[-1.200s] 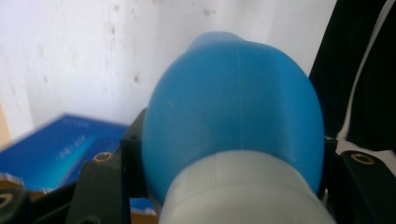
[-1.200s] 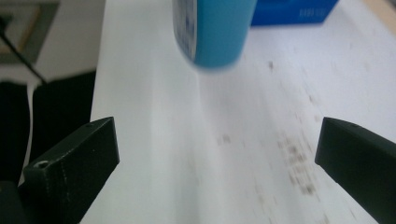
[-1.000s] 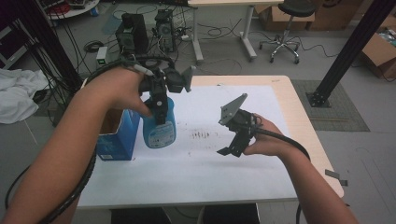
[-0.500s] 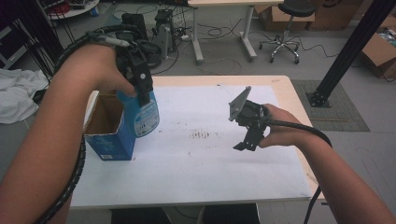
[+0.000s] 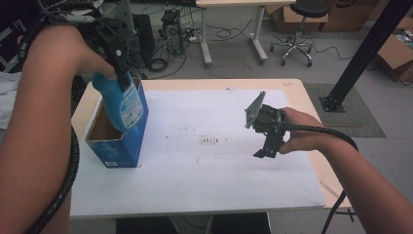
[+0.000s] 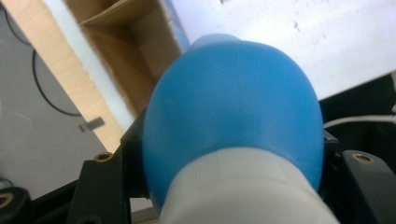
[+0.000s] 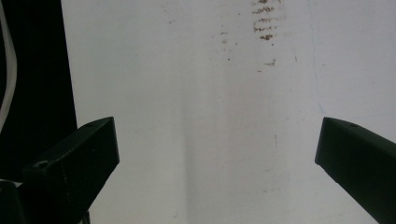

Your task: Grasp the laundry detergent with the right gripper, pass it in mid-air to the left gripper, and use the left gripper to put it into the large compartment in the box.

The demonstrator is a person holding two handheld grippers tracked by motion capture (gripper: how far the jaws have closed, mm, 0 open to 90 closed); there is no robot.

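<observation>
**Bottle over the box, right gripper idle**

Left gripper [image 5: 119, 58] is up at the table's left side, jaws clamped on the blue bottle [image 5: 122, 105]. It has it near the top, and the bottle hangs tilted, its lower end dipping into the open mouth of the blue box [image 5: 114, 153]. Whether the base touches the cardboard inside, I cannot tell from the high view. From the left gripper view, the bottle [image 6: 233, 116] bulges right up against the lens, blue body over a pale grey part at the bottom edge, black jaws pressed on either side of it. Behind it there's the brown inside of the box [image 6: 135, 56] and a flap folded in.

The box stands upright near the table's left edge, on the white sheet [image 5: 214, 170] that covers most of the top. A patch of small brown marks [image 5: 210, 141] sits mid-sheet.

Over on the right, the right gripper [image 5: 265, 148] hovers above the sheet, well apart from the box, grey plate tipped up on top. In the right gripper view its 2 jaws stand wide apart, nothing between them, just the white sheet [image 7: 196, 116] and those brown marks [image 7: 266, 23] up top.
</observation>
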